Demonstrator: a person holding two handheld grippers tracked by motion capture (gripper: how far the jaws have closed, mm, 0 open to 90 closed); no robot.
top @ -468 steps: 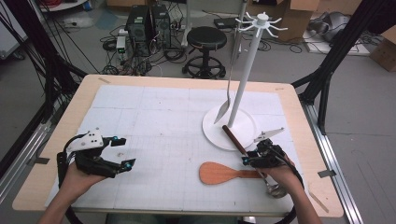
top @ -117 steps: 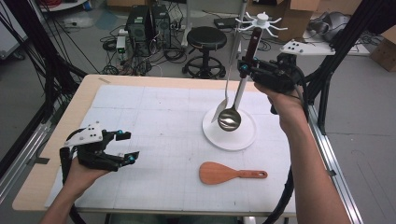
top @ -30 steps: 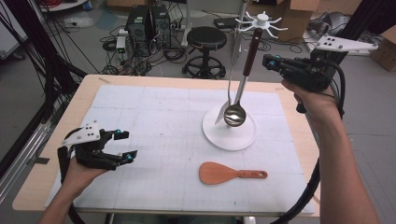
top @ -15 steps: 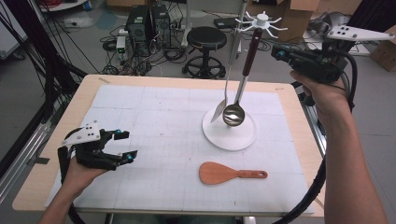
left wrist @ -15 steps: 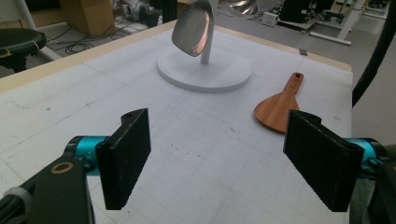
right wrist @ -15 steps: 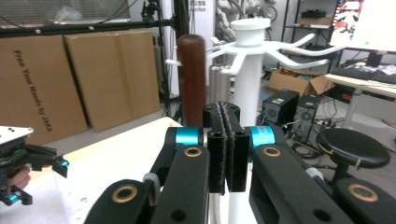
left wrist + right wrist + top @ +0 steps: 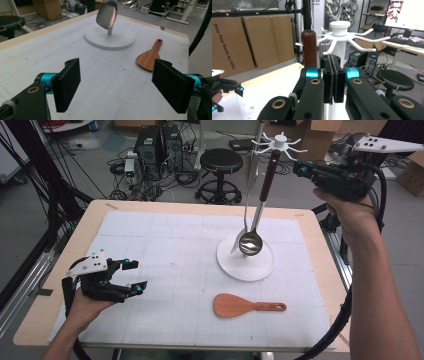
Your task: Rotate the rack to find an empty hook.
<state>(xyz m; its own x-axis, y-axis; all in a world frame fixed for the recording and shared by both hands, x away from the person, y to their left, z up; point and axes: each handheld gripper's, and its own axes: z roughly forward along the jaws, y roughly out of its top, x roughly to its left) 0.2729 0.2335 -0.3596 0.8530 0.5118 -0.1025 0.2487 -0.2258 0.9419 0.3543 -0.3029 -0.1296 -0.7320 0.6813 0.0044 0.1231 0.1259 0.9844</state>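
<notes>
The ladle [image 7: 257, 207] hangs from the white rack [image 7: 278, 141], long axis near vertical, brown handle up, bowl down just above the rack's round base. The right gripper [image 7: 301, 168], jaws pressed together and empty, sits beside the handle top. The left gripper [image 7: 134, 276] gapes empty above the counter [image 7: 165, 245].

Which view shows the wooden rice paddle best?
The high view: the whole wooden rice paddle lies flat on the table, blade to handle. The left gripper view catches it partly, its blade cut off by the right-hand jaw.
</notes>
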